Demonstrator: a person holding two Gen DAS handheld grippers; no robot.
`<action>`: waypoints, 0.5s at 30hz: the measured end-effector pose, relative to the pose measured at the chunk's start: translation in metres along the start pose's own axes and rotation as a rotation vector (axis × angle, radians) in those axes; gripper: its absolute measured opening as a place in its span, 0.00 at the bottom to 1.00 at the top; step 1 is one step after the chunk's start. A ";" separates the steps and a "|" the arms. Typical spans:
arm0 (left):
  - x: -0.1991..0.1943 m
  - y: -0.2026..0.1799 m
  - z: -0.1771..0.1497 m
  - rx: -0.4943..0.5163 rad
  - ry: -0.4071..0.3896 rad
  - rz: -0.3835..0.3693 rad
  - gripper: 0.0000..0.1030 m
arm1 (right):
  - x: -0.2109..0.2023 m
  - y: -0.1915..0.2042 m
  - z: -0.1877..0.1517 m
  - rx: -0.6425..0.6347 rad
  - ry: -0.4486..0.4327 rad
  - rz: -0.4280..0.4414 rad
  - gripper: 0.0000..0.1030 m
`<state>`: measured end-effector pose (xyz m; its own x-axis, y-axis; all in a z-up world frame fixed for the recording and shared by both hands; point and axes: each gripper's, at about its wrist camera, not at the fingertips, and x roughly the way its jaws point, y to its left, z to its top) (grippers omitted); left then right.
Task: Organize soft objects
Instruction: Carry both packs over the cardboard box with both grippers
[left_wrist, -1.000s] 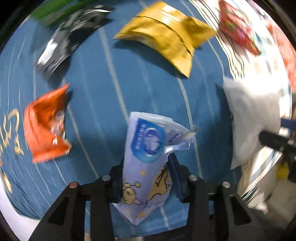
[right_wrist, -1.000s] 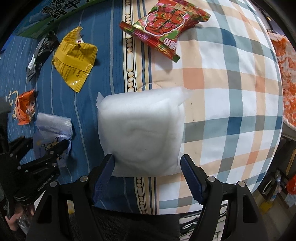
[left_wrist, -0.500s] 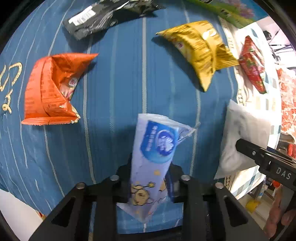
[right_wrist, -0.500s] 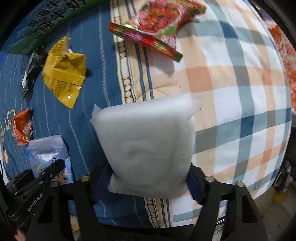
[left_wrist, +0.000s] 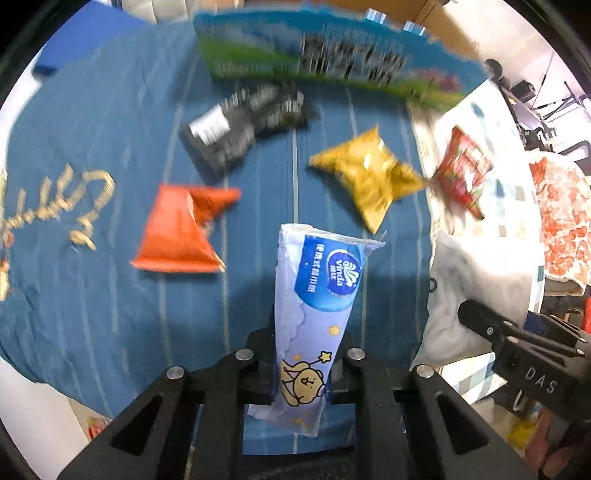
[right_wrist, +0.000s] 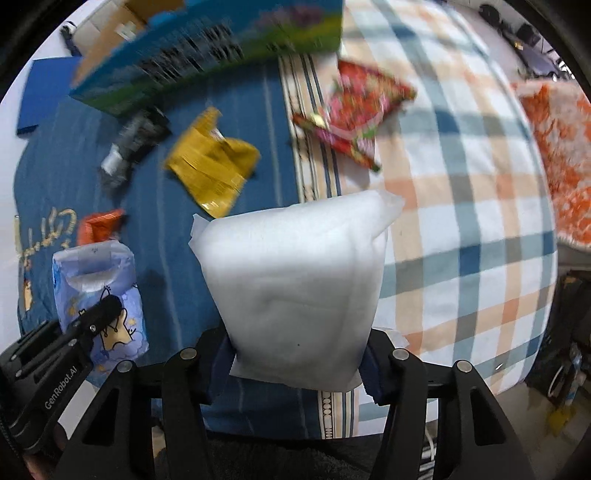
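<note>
A lavender tissue pack (left_wrist: 317, 295) with a blue label and cartoon bear hangs above the blue bedspread (left_wrist: 92, 277). My left gripper (left_wrist: 303, 354) is shut on its lower part and squeezes it narrow. A white puffy pack (right_wrist: 299, 280) fills the right wrist view. My right gripper (right_wrist: 299, 354) has it between its jaws, which are closing, and the pads press its sides. In the left wrist view the white pack (left_wrist: 454, 295) and right gripper (left_wrist: 517, 343) show at the right. The tissue pack (right_wrist: 96, 280) and left gripper (right_wrist: 85, 325) appear at the lower left of the right wrist view.
Below lie an orange snack bag (left_wrist: 177, 232), a yellow bag (left_wrist: 369, 177), a black bag (left_wrist: 240, 129) and a red bag (left_wrist: 465, 170). A blue-green carton (left_wrist: 314, 62) stands at the far edge. A plaid sheet (right_wrist: 461, 221) and an orange floral cloth (right_wrist: 554, 147) lie to the right.
Both grippers rose from the bed with their packs, so the snack bags look smaller. The left jaws pinched the tissue pack tighter. The right jaws closed in on the white pack.
</note>
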<state>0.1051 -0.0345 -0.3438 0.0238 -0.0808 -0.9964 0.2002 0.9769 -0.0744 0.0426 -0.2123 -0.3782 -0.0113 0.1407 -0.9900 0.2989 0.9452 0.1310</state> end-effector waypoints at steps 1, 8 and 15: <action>-0.012 -0.001 0.003 0.008 -0.020 0.007 0.14 | -0.009 0.003 0.002 -0.005 -0.019 -0.003 0.58; -0.070 0.000 0.023 0.090 -0.176 0.056 0.14 | -0.083 0.019 0.028 -0.034 -0.176 -0.045 0.58; -0.076 -0.014 0.062 0.118 -0.243 0.037 0.14 | -0.135 0.025 0.045 -0.045 -0.285 -0.009 0.58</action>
<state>0.1615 -0.0540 -0.2645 0.2646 -0.1048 -0.9586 0.3071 0.9515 -0.0192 0.0950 -0.2207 -0.2440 0.2568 0.0500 -0.9652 0.2569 0.9592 0.1181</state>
